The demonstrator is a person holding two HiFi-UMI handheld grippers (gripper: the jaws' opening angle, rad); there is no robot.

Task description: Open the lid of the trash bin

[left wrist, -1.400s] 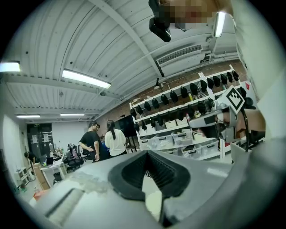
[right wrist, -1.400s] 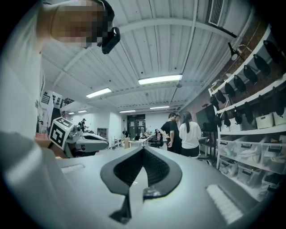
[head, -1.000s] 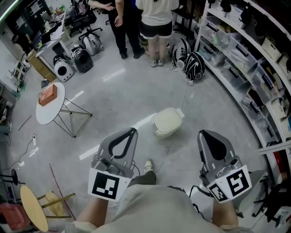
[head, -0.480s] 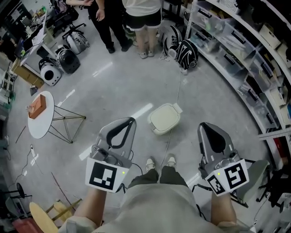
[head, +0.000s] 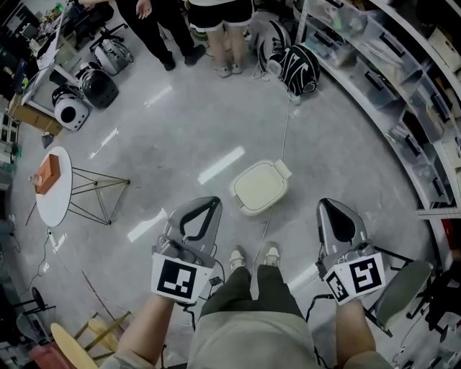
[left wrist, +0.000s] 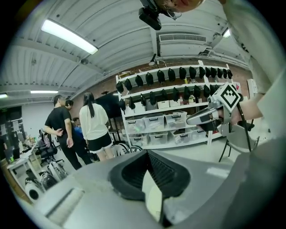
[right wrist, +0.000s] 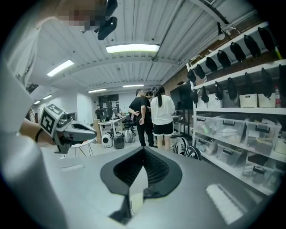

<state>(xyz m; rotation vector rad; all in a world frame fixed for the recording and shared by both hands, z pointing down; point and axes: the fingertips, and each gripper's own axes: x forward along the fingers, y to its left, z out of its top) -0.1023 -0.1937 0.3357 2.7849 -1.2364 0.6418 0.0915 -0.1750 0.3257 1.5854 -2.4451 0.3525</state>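
Downward, onto a pale grey floor (head: 180, 144). Near its middle, one small cream trash bin (head: 259, 189), rounded-square from above. Lid flat and fully closed, contents hidden, a small tab jutting from the far right corner. Placed just ahead of two light shoes (head: 236, 257), touched by neither gripper.

Left gripper (head: 209, 207): jaws pressed together at the tips, nothing between them, held nearer than the bin and to its left. Right gripper (head: 328, 207): likewise closed and empty, to the bin's right and well apart from it. One black-and-white marker cube on each.

Along the floor's right edge, curved shelving (head: 403, 94) loaded with many clear storage boxes (right wrist: 222, 130), contents too blurred to tell. Toward the left edge, one round white table (head: 56, 203) on thin wire legs, carrying one orange-brown box (head: 46, 175) near its far rim. Beyond it, two rounded cases (head: 72, 109) side by side on the floor, closed. At the far edge, two people (head: 216, 21) standing close together, seen only from the waist down, with one black-and-white bag (head: 302, 68) on the floor just to their right. One thin cable (head: 287, 137) running across the floor from that bag toward the bin.
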